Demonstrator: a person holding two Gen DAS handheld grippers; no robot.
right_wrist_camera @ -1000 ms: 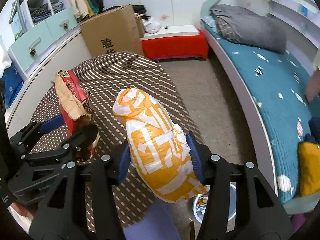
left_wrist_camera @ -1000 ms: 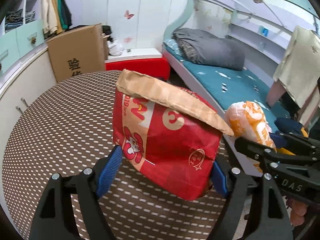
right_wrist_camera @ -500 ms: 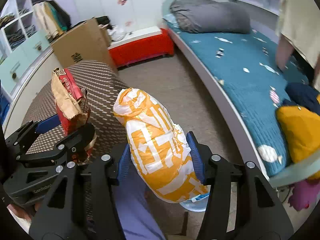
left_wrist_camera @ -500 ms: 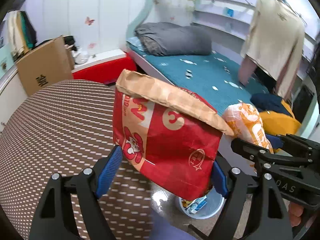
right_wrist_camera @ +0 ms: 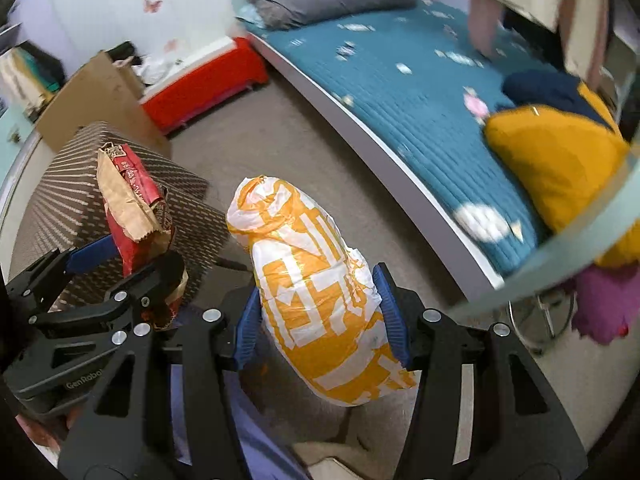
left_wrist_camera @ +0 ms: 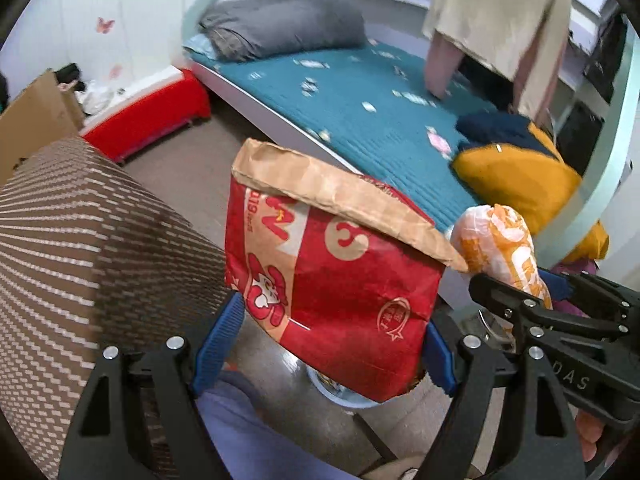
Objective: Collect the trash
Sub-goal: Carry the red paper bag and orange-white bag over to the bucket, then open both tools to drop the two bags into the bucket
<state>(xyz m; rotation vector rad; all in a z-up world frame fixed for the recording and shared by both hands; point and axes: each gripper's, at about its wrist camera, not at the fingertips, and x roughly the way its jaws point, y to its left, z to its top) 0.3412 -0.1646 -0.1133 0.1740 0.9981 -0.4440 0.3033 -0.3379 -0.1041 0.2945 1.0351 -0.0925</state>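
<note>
My left gripper [left_wrist_camera: 326,342] is shut on a red paper bag [left_wrist_camera: 332,280] with a folded brown top, held in the air past the table's edge. The bag also shows in the right wrist view [right_wrist_camera: 134,216]. My right gripper [right_wrist_camera: 322,318] is shut on an orange and white plastic bag [right_wrist_camera: 320,296], held above the floor; it shows at the right of the left wrist view [left_wrist_camera: 500,248]. A light blue trash bin [left_wrist_camera: 344,394] on the floor is mostly hidden under the red bag.
A round table with a brown striped cloth [left_wrist_camera: 72,248] is at my left. A bed with a teal cover [right_wrist_camera: 420,92], grey bedding and a yellow cushion [right_wrist_camera: 556,160] is to the right. A red bench [right_wrist_camera: 204,80] and cardboard box [right_wrist_camera: 100,96] stand behind.
Both grippers have swung right with their bags, off the table and out over the floor by the bed. The trash bin has come into view below the red bag.
</note>
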